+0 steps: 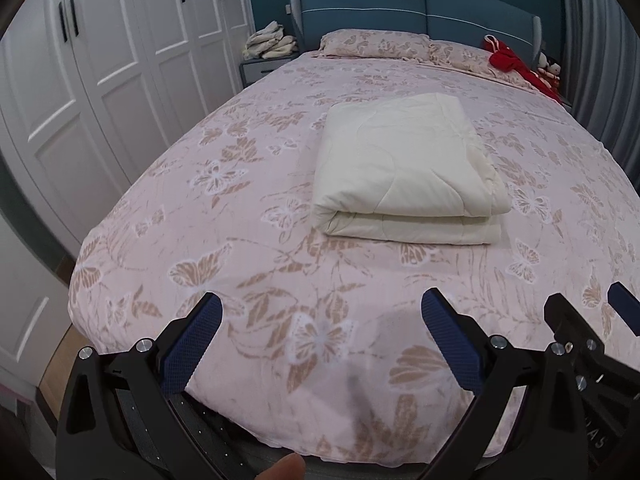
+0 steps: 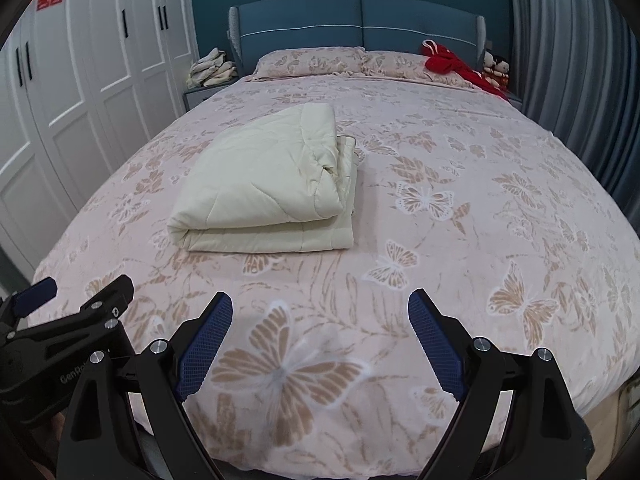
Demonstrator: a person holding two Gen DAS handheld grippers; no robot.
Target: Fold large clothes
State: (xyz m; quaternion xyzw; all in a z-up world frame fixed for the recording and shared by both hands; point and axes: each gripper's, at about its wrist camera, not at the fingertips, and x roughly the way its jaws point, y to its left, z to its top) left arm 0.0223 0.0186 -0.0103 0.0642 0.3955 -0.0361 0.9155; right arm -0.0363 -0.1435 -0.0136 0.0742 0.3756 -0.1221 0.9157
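A cream quilted blanket (image 1: pixel 404 168) lies folded in a thick rectangle in the middle of the bed; it also shows in the right wrist view (image 2: pixel 264 192), with its layered edges at the right side. My left gripper (image 1: pixel 322 304) is open and empty above the foot of the bed, well short of the blanket. My right gripper (image 2: pixel 320 304) is open and empty beside it, also at the foot. The right gripper shows at the right edge of the left wrist view (image 1: pixel 588 320). The left gripper shows at the left edge of the right wrist view (image 2: pixel 76 300).
The bed has a pink butterfly-print cover (image 2: pixel 460 240) and a blue headboard (image 2: pixel 360 20). Two pillows (image 2: pixel 312 62) lie at the head, with a red garment (image 2: pixel 452 62) at the right. White wardrobes (image 1: pixel 100 60) stand left, grey curtains (image 2: pixel 568 60) right. A nightstand holds piled cloth (image 1: pixel 268 42).
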